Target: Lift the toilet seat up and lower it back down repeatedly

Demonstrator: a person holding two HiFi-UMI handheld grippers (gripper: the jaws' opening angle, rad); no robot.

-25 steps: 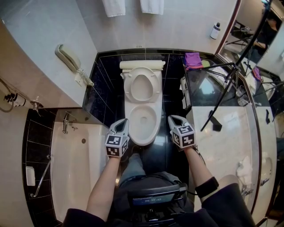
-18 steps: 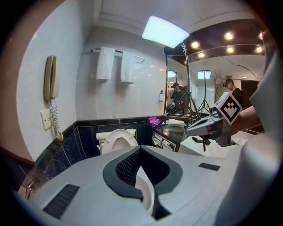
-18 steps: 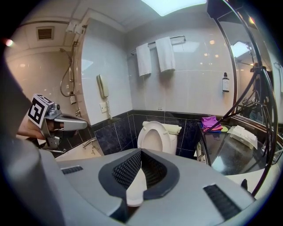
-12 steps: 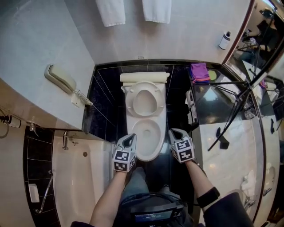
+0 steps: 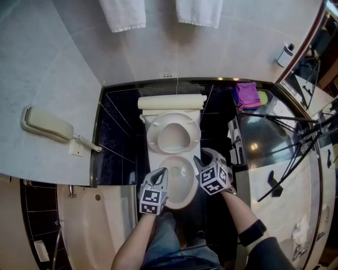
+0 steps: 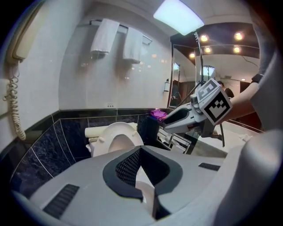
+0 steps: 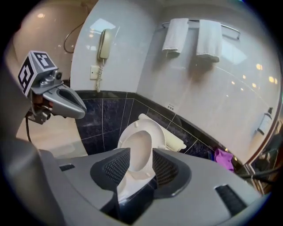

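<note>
Lowest in the head view, both grippers have closed in on the bowl's (image 5: 185, 200) front rim. The left gripper (image 5: 162, 172) has its jaws together; the right gripper (image 5: 199, 158) has just been opening and is empty. This is likely a reach to lower the toilet seat (image 5: 153, 134), still upright at mid-frame. Counted: two grippers, one bowl, one seat, one phone (image 5: 47, 126), two towels (image 5: 123, 13).

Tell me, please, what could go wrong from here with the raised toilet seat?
1. The white oval plastic toilet seat stands raised over the white ceramic bowl; pulled forward carelessly, it may drop and slam.
2. The jaws of the right gripper have just been opening, with nothing between them; a shallow grip on the smooth seat could slip.
3. The left gripper, shut, hovers by the bowl's front rim, where a falling seat might strike it.
</note>
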